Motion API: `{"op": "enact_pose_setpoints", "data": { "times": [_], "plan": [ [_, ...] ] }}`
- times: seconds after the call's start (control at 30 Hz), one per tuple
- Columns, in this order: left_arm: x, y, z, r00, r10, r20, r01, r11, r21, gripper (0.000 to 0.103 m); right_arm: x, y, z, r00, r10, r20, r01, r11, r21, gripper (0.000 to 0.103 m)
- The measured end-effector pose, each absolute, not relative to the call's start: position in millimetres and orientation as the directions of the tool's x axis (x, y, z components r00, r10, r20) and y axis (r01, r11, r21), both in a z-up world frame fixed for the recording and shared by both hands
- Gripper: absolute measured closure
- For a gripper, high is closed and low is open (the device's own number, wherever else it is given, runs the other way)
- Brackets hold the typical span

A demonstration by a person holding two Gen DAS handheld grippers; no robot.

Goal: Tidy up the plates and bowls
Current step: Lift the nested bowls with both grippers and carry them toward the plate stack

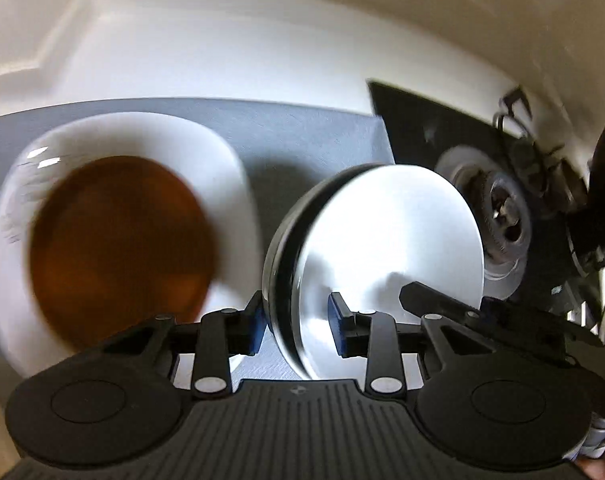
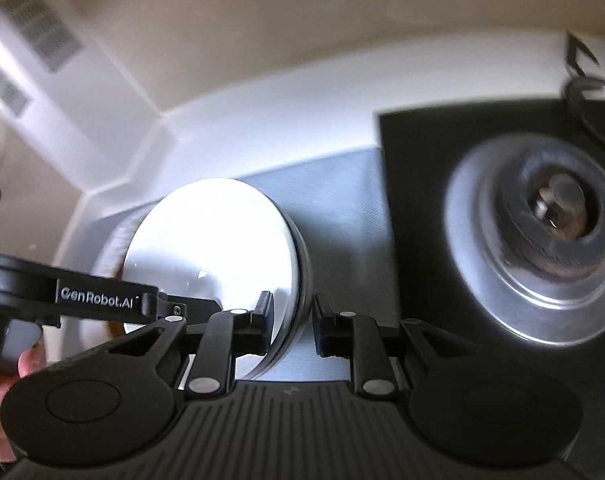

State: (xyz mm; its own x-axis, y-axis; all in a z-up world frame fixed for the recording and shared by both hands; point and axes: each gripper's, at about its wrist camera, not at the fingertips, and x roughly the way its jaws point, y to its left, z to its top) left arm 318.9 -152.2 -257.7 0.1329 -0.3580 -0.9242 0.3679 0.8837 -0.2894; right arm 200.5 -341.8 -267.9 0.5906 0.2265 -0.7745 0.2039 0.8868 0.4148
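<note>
holding small white plate [image 1: 390,240] on edge between both claws, over grey counter [image 1: 302,136]. left gripper [image 1: 298,320] pinching rim, blue pads closed on it. right gripper [image 2: 290,320] straddling same rim; fingers close, full contact hard to judge. blur everywhere.

doing it well, i judge: keeping both grips steady, lowering plate slowly, tipping flat onto white plate with brown bowl [image 1: 122,236] just left. avoiding burner [image 2: 542,256] on right.

both claws pointing forward, roughly level, side by side.

In the right wrist view, at lower left of the frame, you can read "GenRobot.AI" in white on the black body of your left gripper [image 2: 102,300].
</note>
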Motion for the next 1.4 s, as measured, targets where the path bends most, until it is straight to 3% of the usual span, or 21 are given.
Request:
{"op": "enact_pose_setpoints", "data": {
  "times": [0.2,0.43,0.73,1.27,1.4],
  "plan": [
    [304.4,-69.9,-216.1,0.214,-0.348,-0.913,0.268,0.92,-0.287,0.068,207.5,-273.5,-226.2,0.603,0.276,-0.748,0.072,0.915,0.396,0.081],
    [271.5,50.2,-189.2,0.28,-0.223,-0.934,0.1,0.974,-0.202,0.07,226.7,-167.2,-218.0,0.487,0.463,-0.741,-0.116,0.875,0.47,0.081],
    [252.2,159.1,-230.0,0.135,-0.161,-0.978,-0.121,0.977,-0.178,0.068,251.3,-52.4,-249.8,0.258,0.556,-0.79,-0.316,0.821,0.475,0.082],
    [259.3,185.7,-271.4,0.024,-0.263,-0.965,-0.201,0.944,-0.262,0.07,245.4,-8.2,-268.5,0.168,0.456,-0.874,-0.454,0.823,0.342,0.082],
    [260.8,190.3,-274.9,0.02,-0.295,-0.955,-0.208,0.933,-0.293,0.07,245.3,-6.7,-260.0,0.185,0.413,-0.892,-0.492,0.824,0.28,0.077]
  ]
}}
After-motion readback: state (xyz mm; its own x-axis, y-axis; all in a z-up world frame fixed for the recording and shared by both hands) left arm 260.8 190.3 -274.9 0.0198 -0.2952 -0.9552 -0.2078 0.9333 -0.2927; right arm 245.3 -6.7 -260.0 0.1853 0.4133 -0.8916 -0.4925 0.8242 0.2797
